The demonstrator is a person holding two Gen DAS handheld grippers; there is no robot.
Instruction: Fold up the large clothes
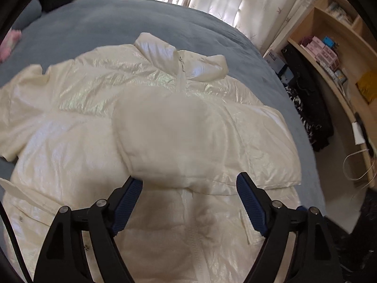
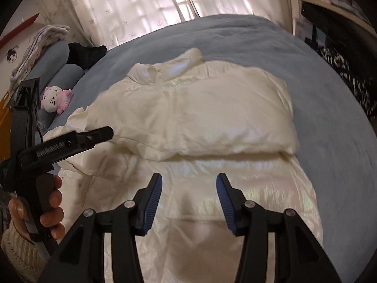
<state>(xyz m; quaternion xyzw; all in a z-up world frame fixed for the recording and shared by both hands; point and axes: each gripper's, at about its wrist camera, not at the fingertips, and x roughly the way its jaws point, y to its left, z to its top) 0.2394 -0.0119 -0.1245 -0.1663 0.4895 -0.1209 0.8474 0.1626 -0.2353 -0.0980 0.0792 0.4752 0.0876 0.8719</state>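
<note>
The glossy cream quilted puffer jacket (image 1: pixel 146 127) lies front-up on the grey-blue bed (image 1: pixel 117 21), one sleeve (image 1: pixel 172 139) folded across its chest. The left tool (image 1: pixel 189 202) and right tool (image 2: pixel 189 202) both hover above it, jaws apart, gripping nothing. Risk: the slippery, puffy fabric may spring back and undo the sleeve fold.

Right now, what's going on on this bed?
A person is folding a cream puffer jacket laid out on a blue-grey bedspread, a two-finger gripper in each hand. One sleeve already lies folded across the jacket's front. The left gripper and right gripper both hang open just above the fabric, nothing between their pads. A plush toy sits near the pillows.
</note>
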